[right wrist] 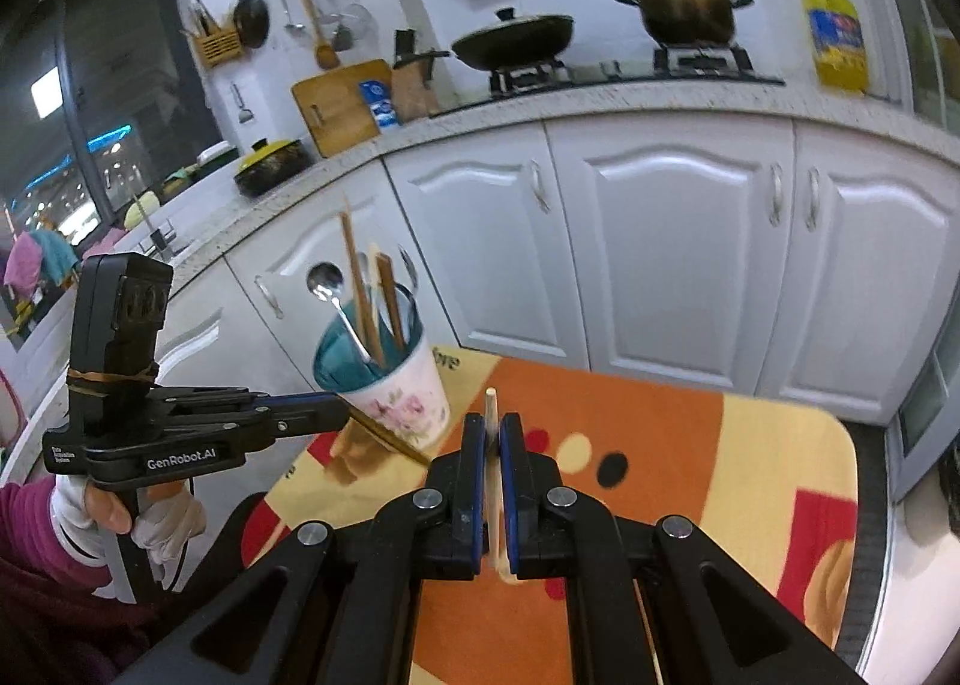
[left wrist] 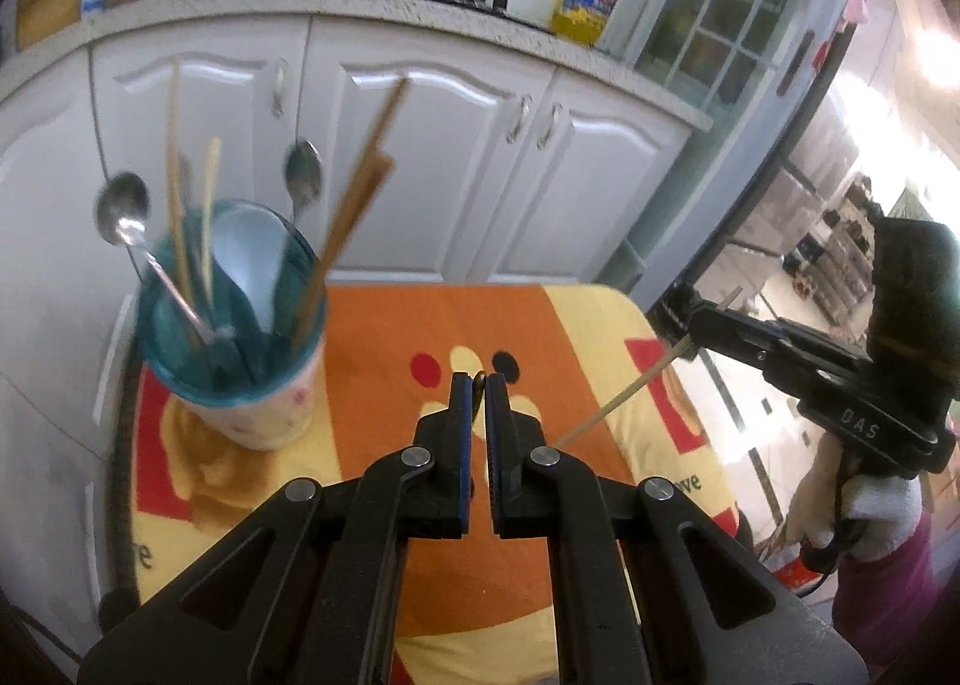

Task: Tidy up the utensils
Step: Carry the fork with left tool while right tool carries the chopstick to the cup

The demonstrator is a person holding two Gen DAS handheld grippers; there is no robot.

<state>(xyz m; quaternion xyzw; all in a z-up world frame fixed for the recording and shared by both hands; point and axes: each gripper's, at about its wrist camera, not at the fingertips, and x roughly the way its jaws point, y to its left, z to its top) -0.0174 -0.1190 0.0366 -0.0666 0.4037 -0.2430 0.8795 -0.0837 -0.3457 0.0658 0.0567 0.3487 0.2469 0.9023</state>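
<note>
**Both chopsticks gripped: tipping risk at the cup**

Kitchen cabinets back the cloth-covered counter (right wrist: 750, 445). Your left tongs (left wrist: 478, 385) pinch a dark chopstick (right wrist: 390, 436); your right tongs (right wrist: 492, 433) pinch a pale chopstick (right wrist: 491, 403). The holder cup (right wrist: 390, 385) stands at the counter's far-left corner, crowded with utensils. A slanted insertion could jam against them and topple it.

The left gripper (left wrist: 478, 385) points forward and down, its jaws nearly together on a thin dark chopstick (right wrist: 390, 436). In the right wrist view it enters from 9 o'clock, carried by a white-gloved left hand (right wrist: 129, 517) with a magenta sleeve. The right gripper (right wrist: 492, 433) also tilts downward, jaws clamped on a pale chopstick (right wrist: 491, 415). In the left wrist view it reaches in from 3 o'clock, a gloved right hand (left wrist: 870, 511) gripping its handle.
</note>
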